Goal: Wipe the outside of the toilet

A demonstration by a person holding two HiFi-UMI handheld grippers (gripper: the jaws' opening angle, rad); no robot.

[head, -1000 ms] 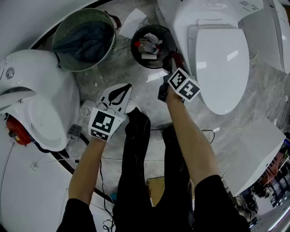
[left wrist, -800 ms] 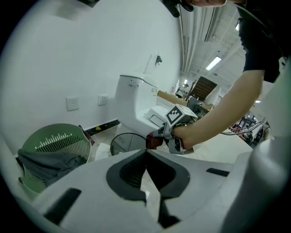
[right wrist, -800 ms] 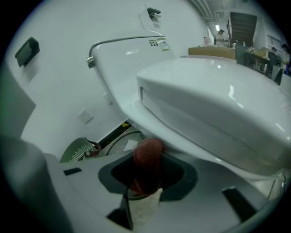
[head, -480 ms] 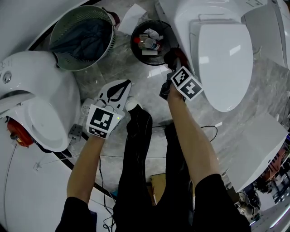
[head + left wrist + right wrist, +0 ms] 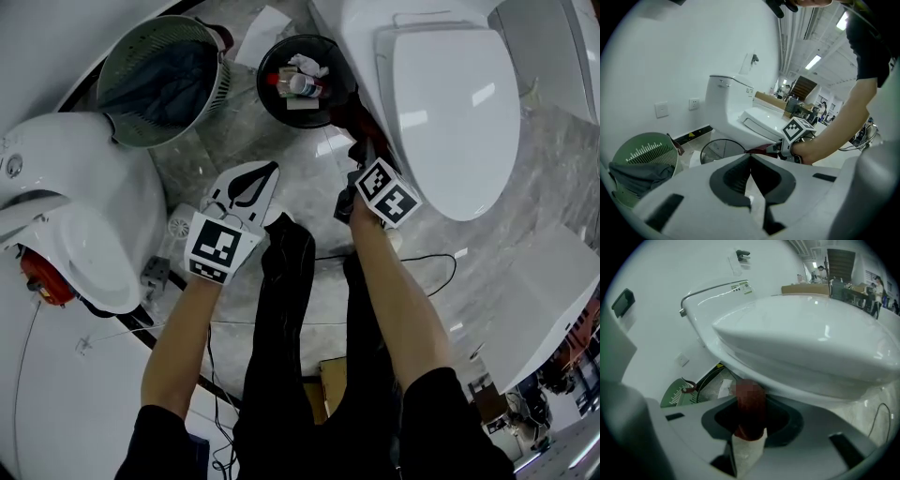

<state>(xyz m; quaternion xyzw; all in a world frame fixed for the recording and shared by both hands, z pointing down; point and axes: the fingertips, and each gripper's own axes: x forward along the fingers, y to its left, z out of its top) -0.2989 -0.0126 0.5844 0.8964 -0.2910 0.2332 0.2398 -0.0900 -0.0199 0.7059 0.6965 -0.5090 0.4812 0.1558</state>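
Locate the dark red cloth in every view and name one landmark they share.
Head view: cloth upper centre, at the toilet side.
Left gripper view: cloth centre, below the toilet bowl.
Right gripper view: cloth lower centre, between the jaws.
Shared landmark: the toilet.

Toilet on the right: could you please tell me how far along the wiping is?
Nothing shows as finished. The right gripper holds a dark red cloth against the toilet bowl's side; the rest is left. The left gripper idles shut.
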